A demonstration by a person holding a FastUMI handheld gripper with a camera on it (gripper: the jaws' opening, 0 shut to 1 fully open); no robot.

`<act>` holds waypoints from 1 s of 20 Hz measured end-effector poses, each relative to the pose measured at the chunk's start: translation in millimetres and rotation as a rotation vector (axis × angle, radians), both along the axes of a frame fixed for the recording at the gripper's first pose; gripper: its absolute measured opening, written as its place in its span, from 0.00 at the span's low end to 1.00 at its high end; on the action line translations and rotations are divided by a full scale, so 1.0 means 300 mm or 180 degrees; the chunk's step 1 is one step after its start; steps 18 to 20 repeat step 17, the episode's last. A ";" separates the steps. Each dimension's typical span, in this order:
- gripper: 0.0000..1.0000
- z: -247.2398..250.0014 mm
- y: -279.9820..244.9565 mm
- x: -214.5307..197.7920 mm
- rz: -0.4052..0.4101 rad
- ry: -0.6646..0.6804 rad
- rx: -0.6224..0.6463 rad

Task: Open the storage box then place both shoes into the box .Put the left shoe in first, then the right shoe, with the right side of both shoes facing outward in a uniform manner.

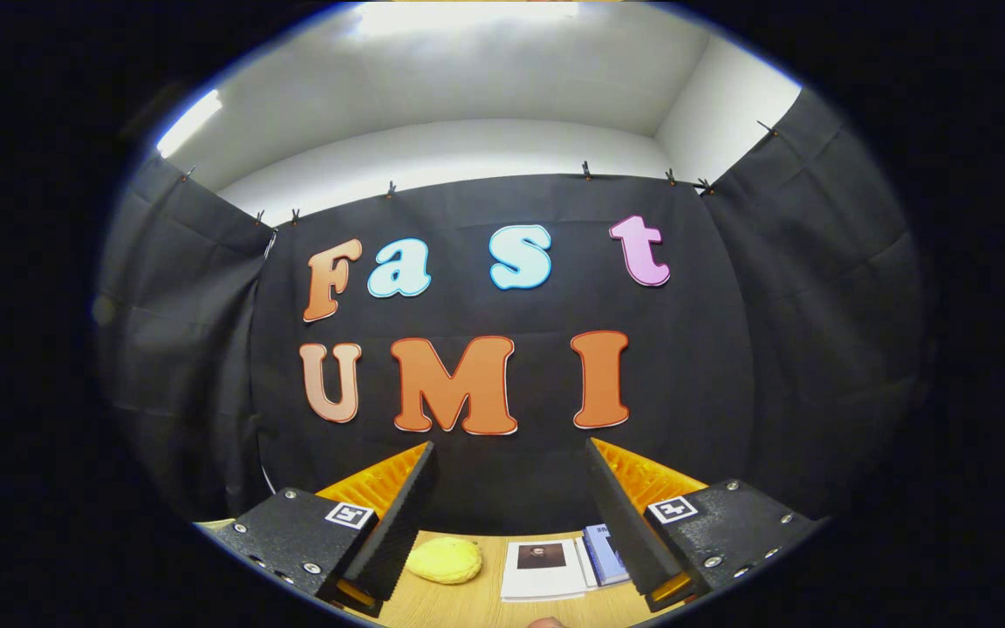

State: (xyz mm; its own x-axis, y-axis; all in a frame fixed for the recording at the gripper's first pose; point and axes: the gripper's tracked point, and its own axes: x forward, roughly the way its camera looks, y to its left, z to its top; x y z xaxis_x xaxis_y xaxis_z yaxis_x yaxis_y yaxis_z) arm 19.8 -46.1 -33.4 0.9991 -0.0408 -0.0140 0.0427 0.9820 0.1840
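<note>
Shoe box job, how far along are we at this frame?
Nothing looks done. The hand-held gripper is open and empty, raised toward the booth wall. Between its fingers, on the wooden table, lie a yellow object and some booklets. Opening the box and placing both shoes are left.

matt wood-grain table [468, 602], black cloth wall [816, 331], paper booklets [544, 569]

light wood surface [485, 610], squishy-looking yellow lump [443, 559] sitting on it, white booklet with a dark picture [543, 569] beside that, bluish booklet [604, 553] tucked just next to it
</note>
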 end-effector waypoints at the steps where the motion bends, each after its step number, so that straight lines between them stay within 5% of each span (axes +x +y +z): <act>1: 0.98 0.015 0.000 0.004 0.0001 -0.0036 0.0006; 20: 0.98 0.063 0.071 0.008 0.0078 -0.0120 -0.0186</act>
